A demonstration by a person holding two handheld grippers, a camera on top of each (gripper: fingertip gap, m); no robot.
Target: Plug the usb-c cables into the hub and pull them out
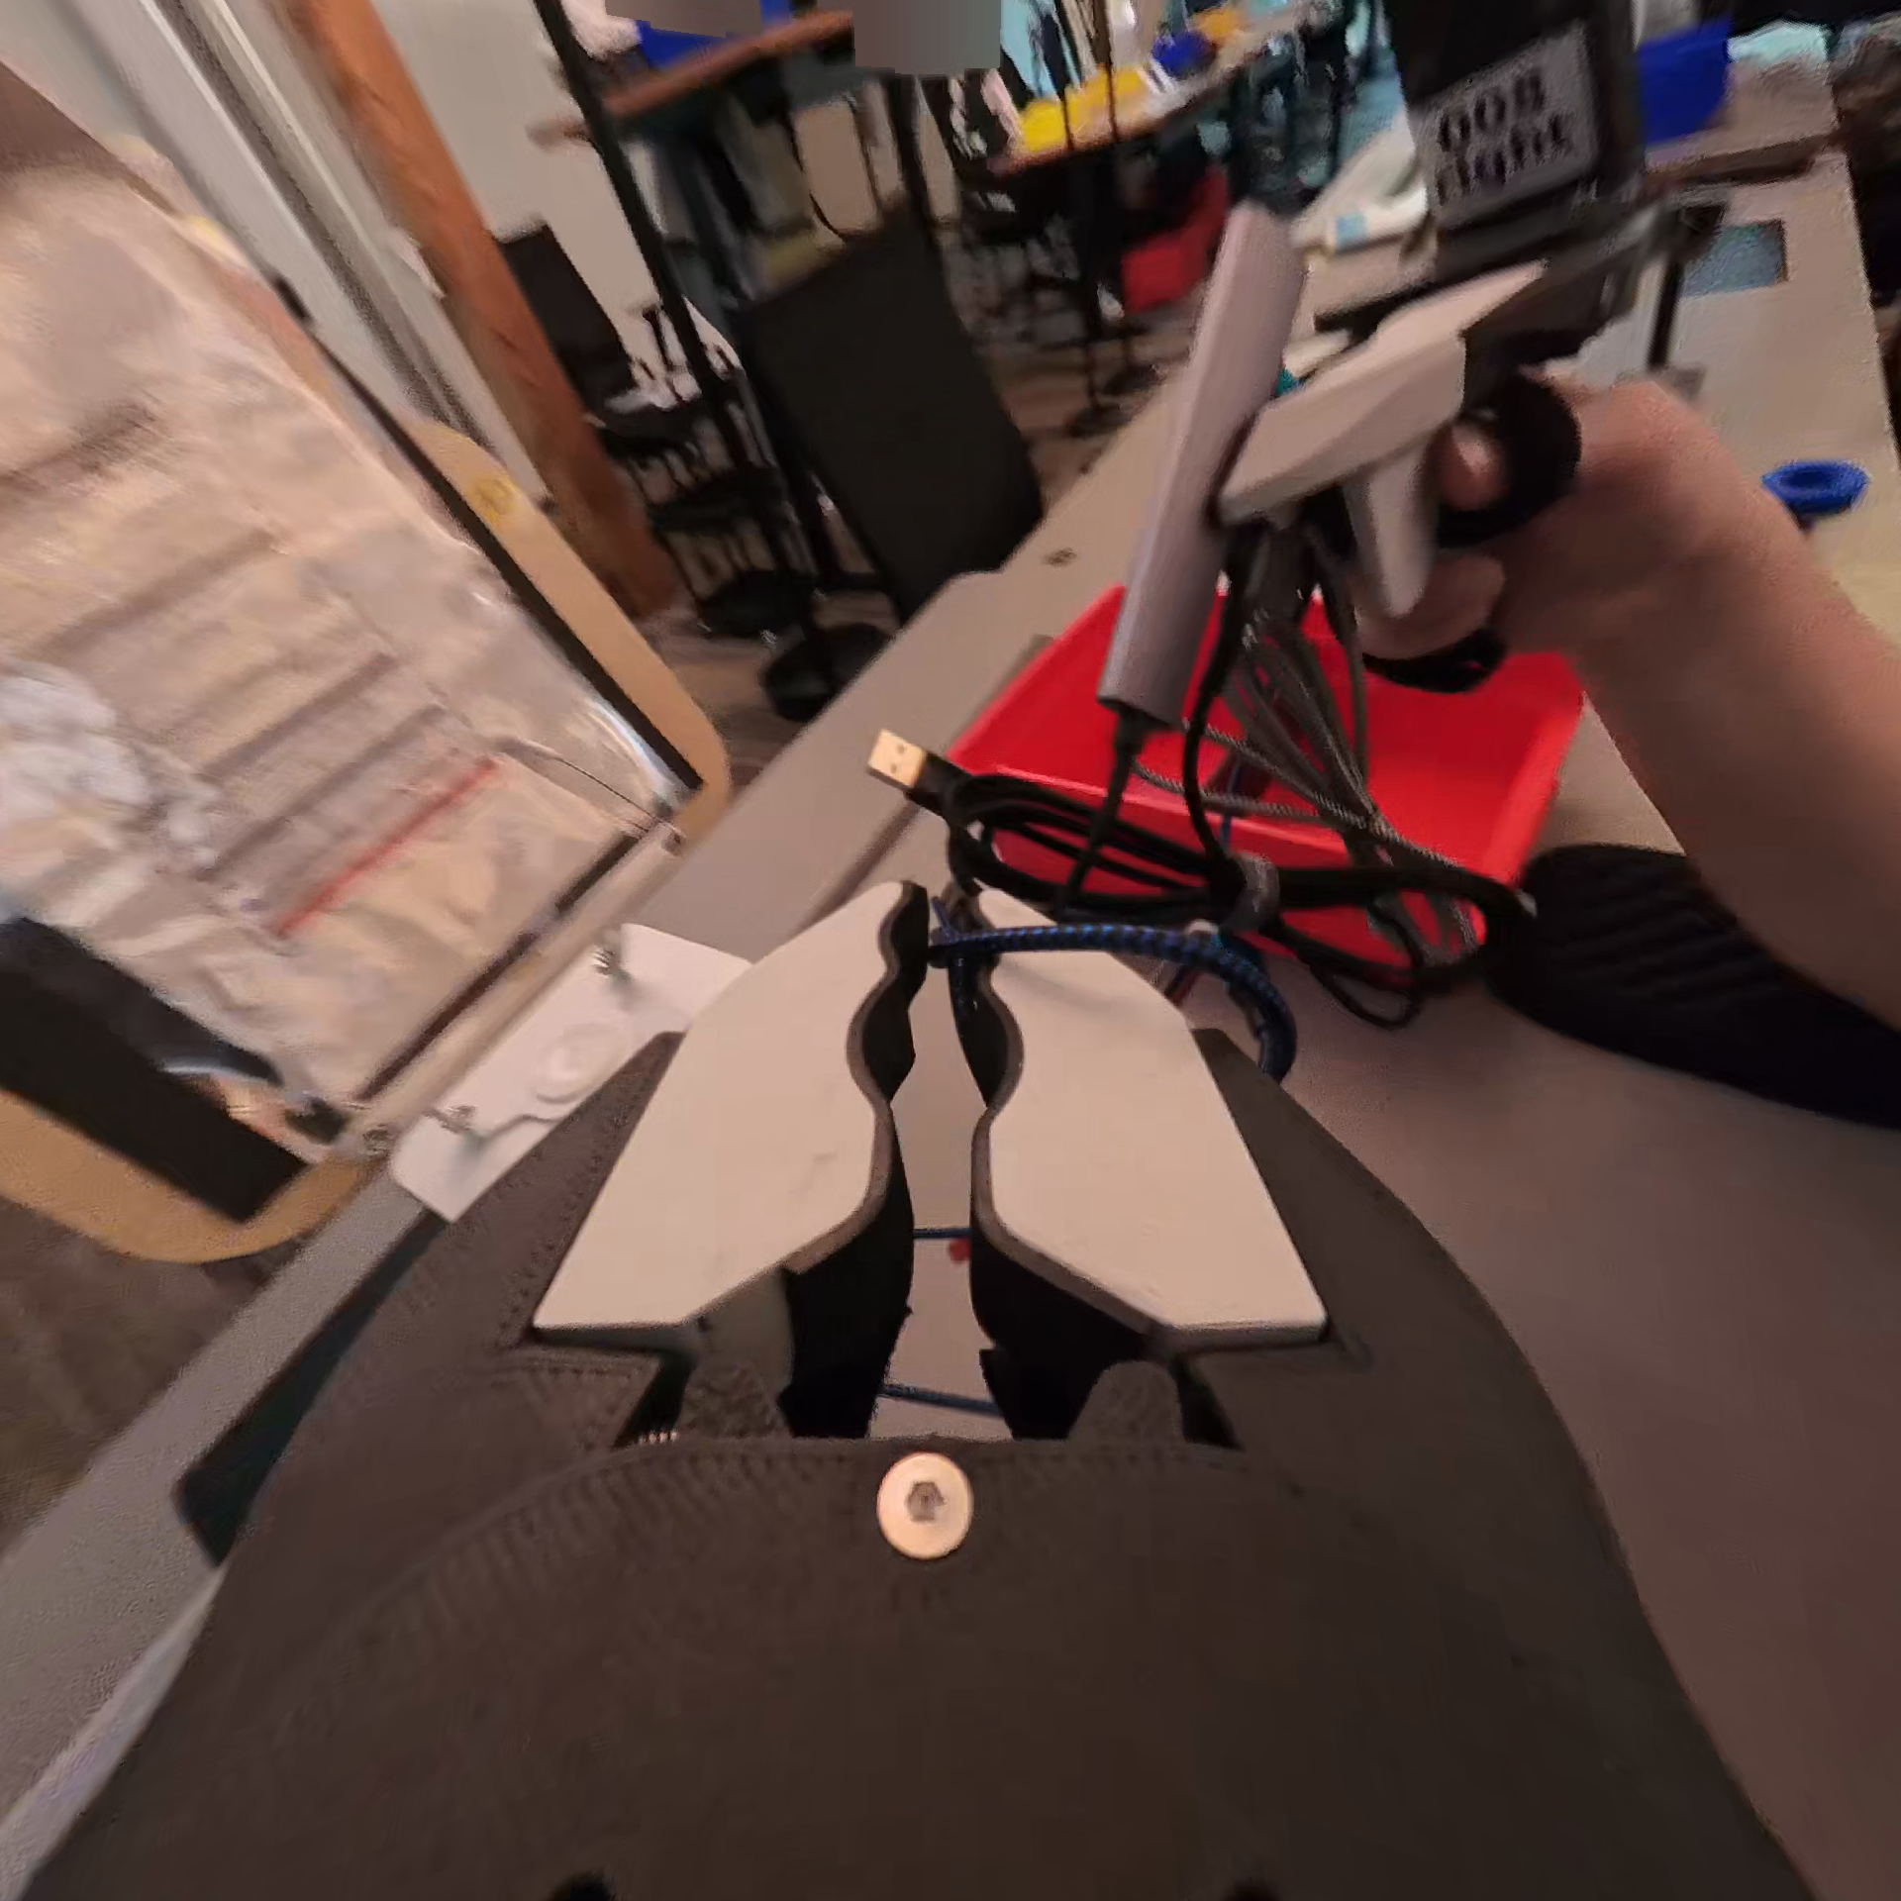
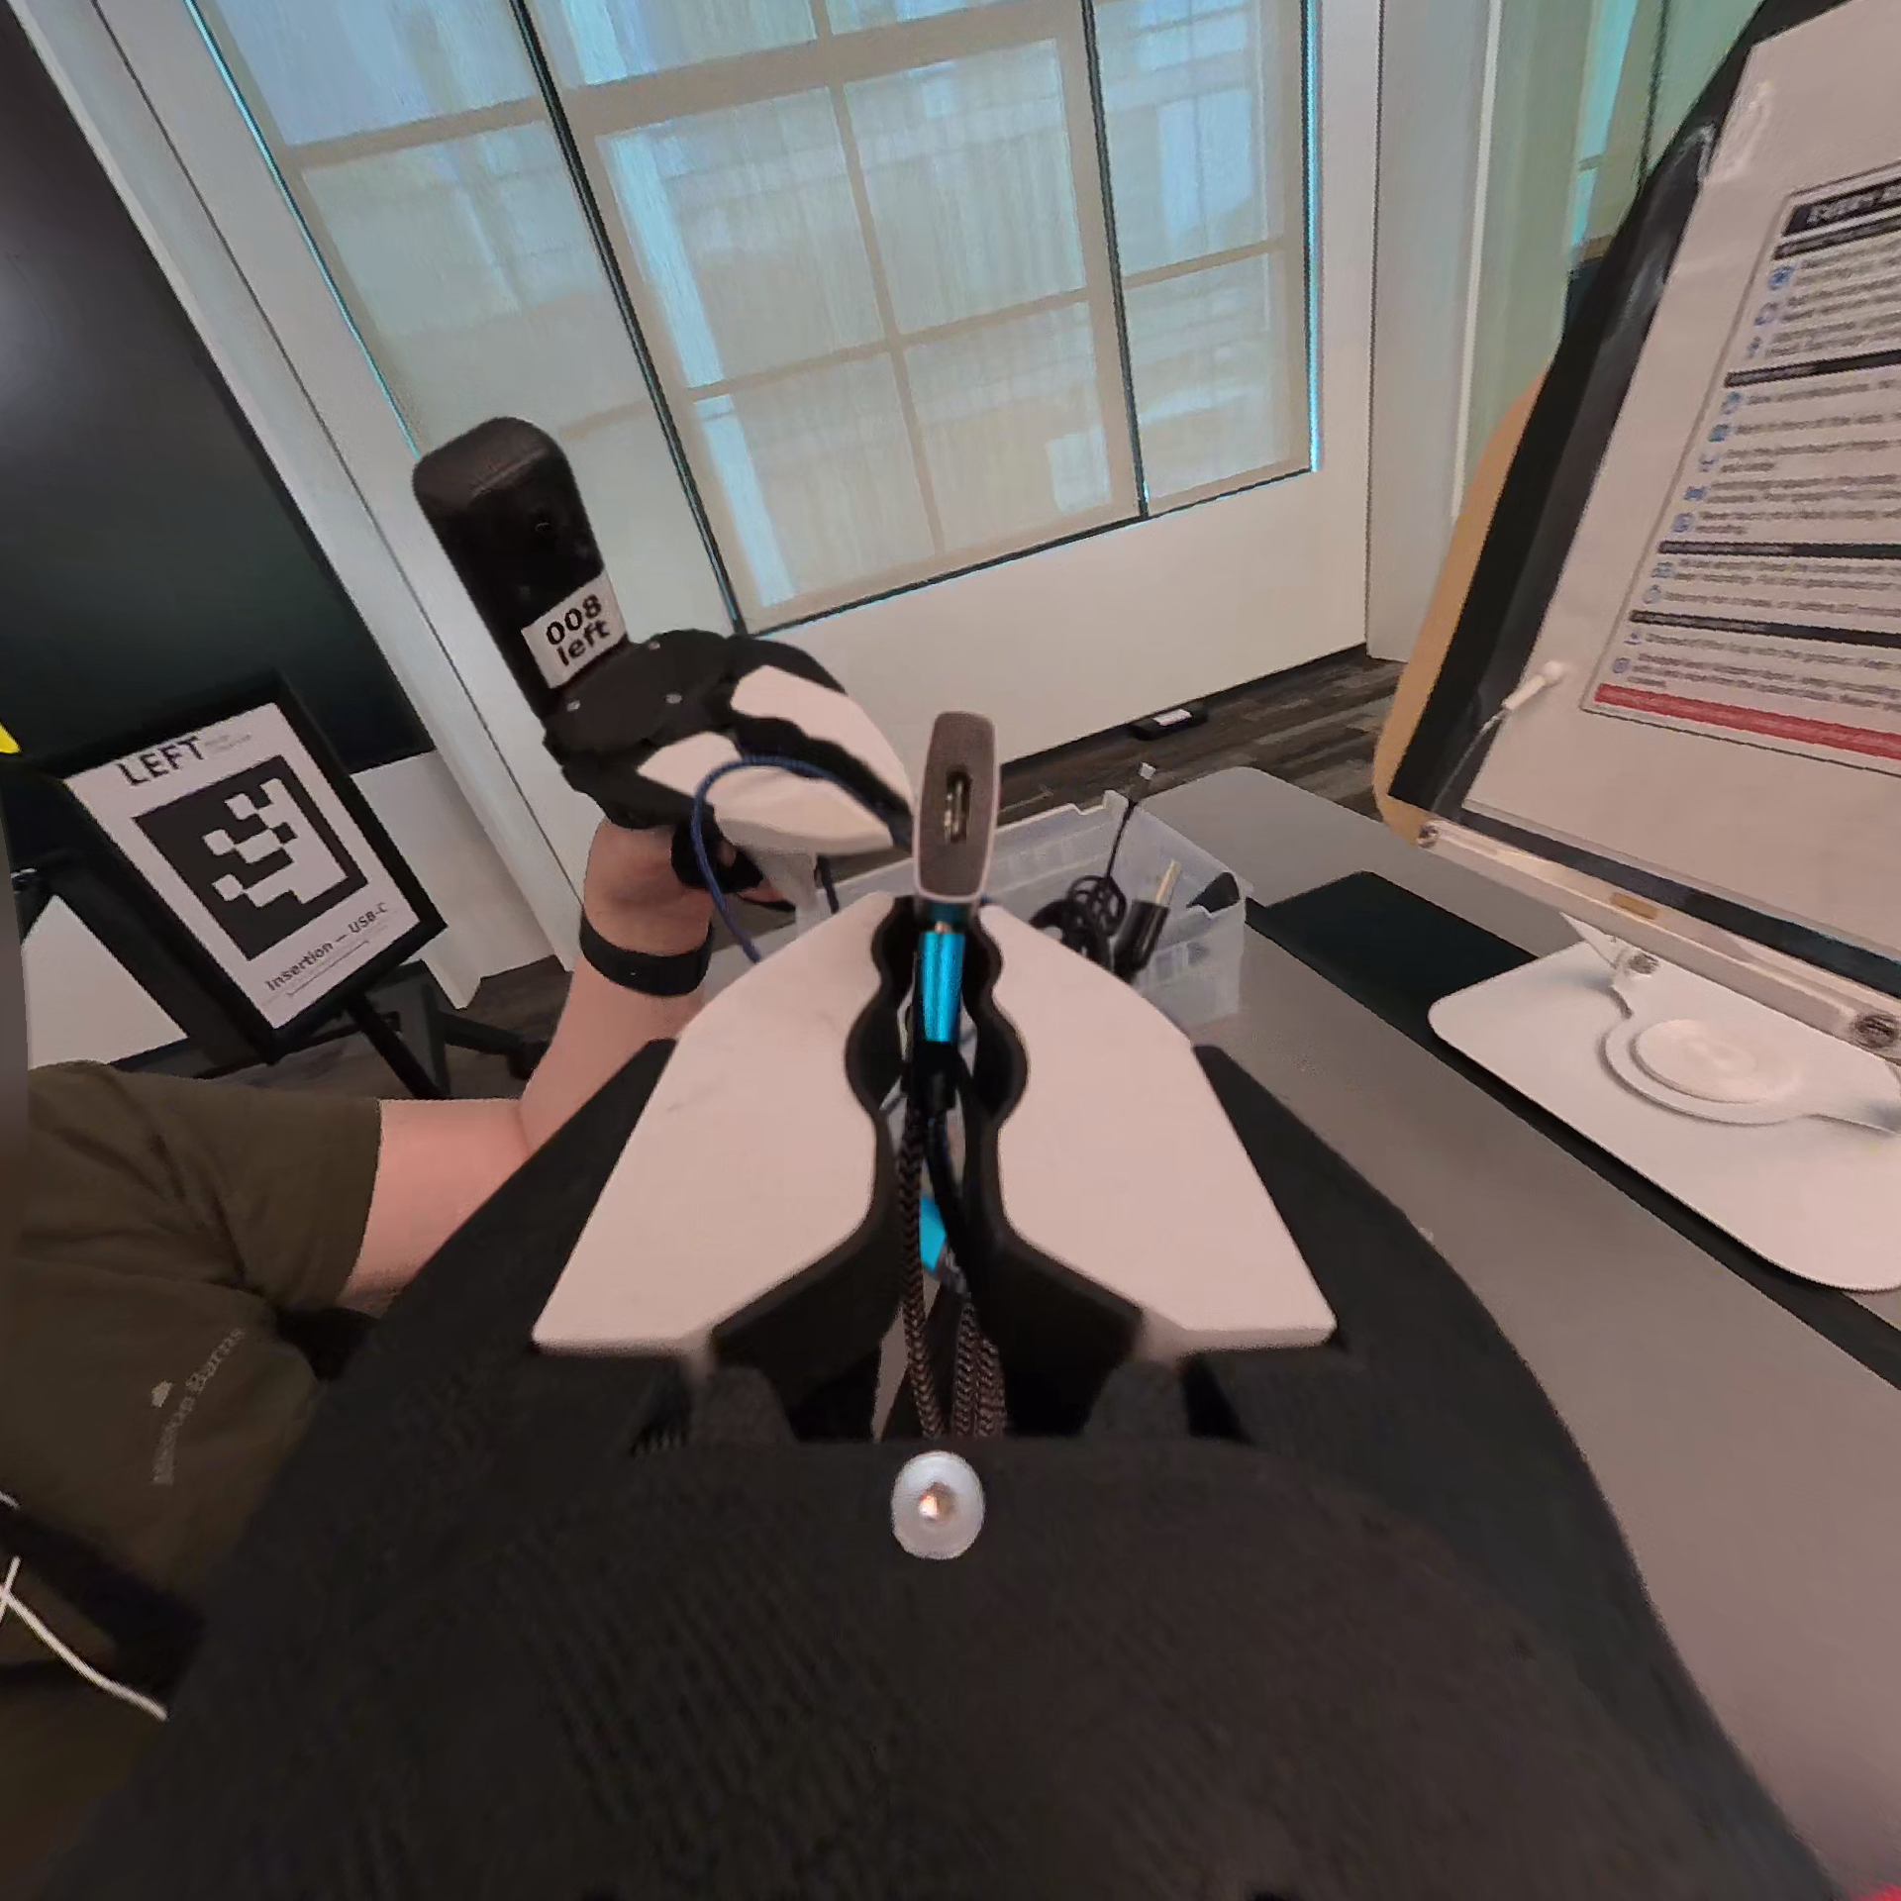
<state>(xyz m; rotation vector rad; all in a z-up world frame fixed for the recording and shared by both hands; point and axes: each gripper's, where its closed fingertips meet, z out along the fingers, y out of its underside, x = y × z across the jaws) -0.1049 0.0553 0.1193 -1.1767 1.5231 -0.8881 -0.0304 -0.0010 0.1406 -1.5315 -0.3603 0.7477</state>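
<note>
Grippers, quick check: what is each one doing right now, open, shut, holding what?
Left gripper: shut on the blue braided cable.
Right gripper: shut on the grey hub, held up off the table, cables hanging from it.

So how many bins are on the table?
2. A red bin sits under the dangling cables, left wrist view; a clear bin stands by the white stand, right wrist view. Others may be hidden.
</note>
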